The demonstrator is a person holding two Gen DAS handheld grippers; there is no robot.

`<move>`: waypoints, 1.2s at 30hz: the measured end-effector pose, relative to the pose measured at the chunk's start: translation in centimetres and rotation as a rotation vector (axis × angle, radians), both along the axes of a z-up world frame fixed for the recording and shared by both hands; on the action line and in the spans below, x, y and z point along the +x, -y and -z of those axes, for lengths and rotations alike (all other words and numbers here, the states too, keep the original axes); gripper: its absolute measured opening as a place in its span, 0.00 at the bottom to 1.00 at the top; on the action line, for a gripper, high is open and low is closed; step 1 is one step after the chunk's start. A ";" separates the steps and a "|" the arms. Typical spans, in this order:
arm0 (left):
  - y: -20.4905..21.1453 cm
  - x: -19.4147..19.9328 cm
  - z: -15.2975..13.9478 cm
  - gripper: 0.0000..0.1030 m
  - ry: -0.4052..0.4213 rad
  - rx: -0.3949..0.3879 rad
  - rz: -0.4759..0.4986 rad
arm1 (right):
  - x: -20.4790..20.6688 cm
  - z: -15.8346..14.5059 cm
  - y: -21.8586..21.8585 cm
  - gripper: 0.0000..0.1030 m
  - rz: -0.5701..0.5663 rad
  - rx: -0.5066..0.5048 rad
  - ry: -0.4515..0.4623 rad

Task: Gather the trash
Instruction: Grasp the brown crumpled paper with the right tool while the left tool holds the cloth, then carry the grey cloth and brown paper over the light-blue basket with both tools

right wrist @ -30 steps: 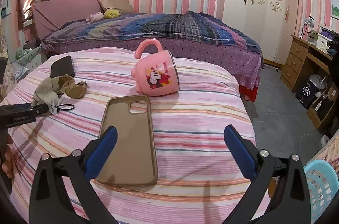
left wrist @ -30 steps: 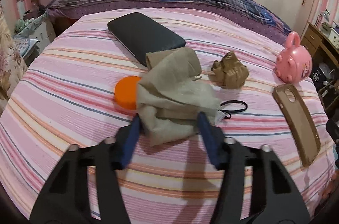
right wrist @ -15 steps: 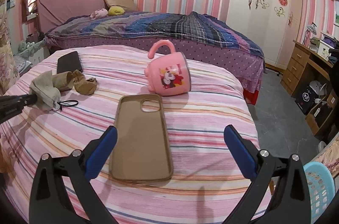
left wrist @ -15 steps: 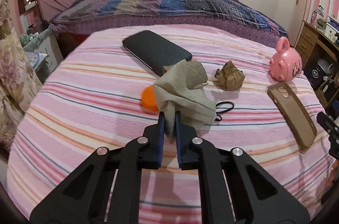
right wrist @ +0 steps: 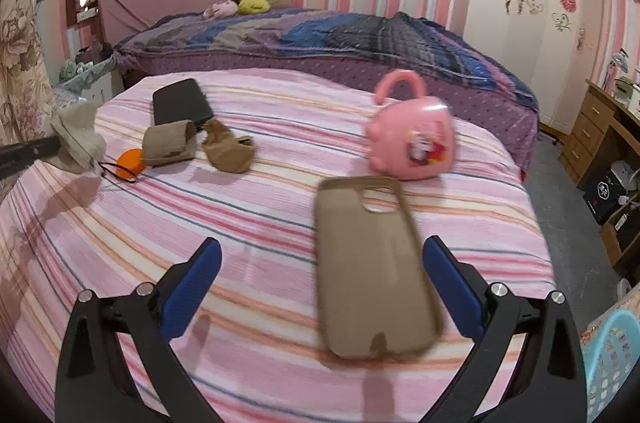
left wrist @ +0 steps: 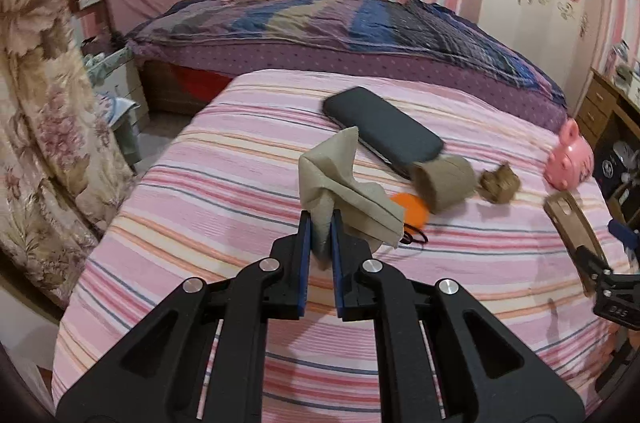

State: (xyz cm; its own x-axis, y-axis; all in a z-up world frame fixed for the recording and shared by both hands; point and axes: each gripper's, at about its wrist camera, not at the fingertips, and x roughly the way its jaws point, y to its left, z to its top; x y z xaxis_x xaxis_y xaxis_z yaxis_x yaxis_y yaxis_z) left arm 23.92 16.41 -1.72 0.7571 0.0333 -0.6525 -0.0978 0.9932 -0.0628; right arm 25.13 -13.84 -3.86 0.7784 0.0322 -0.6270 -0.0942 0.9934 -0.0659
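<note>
My left gripper is shut on a beige paper napkin and holds it lifted above the pink striped tablecloth. Behind it on the cloth lie a cardboard roll, a crumpled brown paper wad, an orange disc and a black hair tie. In the right wrist view the same napkin hangs at the far left. My right gripper stands open low over the cloth, with a brown phone case lying between its fingers, untouched.
A black phone lies at the back of the table and a pink cartoon cup on the right. A light blue basket stands on the floor at the lower right. A bed, a floral curtain and a wooden desk surround the table.
My left gripper closed on the napkin and lifted it back and left, uncovering the cardboard roll and orange disc. My right gripper slid left, so the phone case now lies between its fingers.
</note>
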 end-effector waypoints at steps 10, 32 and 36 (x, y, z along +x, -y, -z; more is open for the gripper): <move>-3.6 1.1 0.8 0.08 -0.029 0.022 -0.094 | 5.4 0.2 -5.6 0.95 -0.055 -0.084 -0.022; -1.3 0.5 -0.9 0.08 0.005 0.022 -0.037 | 7.2 0.6 -6.5 0.46 -0.134 -0.079 -0.060; -0.4 -0.6 -2.1 0.08 0.038 0.016 -0.011 | 4.4 -0.3 -5.0 0.46 -0.117 -0.083 -0.030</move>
